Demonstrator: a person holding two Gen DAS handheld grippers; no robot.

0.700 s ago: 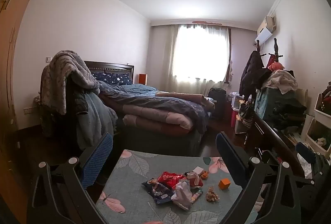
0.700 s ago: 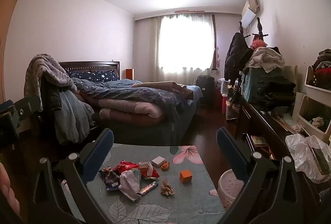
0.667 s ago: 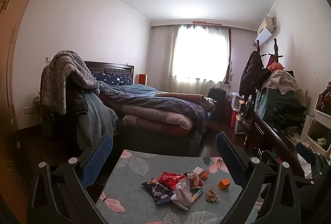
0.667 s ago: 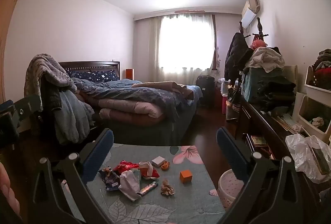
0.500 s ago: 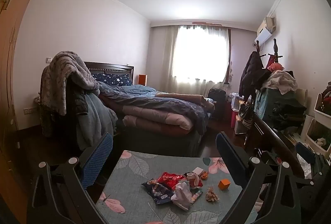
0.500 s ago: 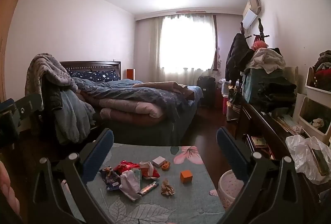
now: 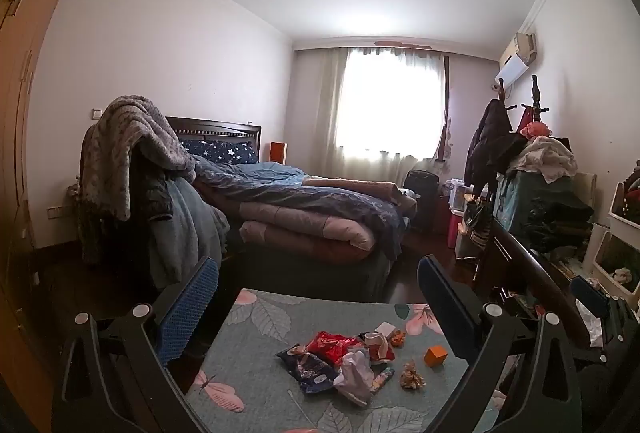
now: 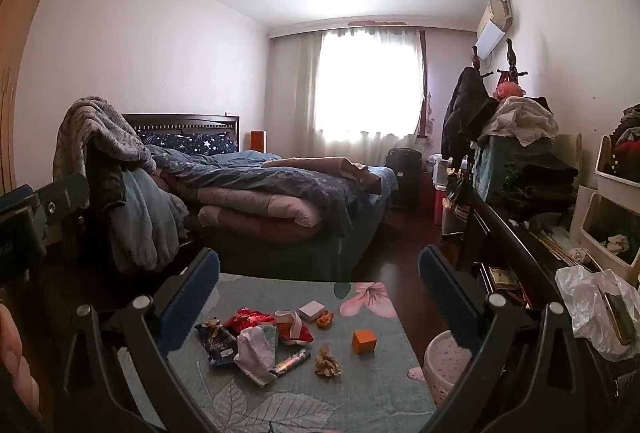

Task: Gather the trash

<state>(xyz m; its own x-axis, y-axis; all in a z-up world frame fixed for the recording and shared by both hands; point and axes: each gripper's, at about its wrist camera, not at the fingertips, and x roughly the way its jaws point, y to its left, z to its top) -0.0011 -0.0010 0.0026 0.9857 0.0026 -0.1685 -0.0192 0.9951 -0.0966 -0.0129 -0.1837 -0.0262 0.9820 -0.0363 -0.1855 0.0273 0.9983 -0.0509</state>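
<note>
Left tool (image 7: 318, 287) and right tool (image 8: 319, 279) spread apart, wrappers (image 8: 256, 337) print illegible

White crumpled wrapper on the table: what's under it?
The white crumpled wrapper overlaps the dark blue snack bag and a foil stick wrapper. Anything fully beneath it is hidden.
</note>
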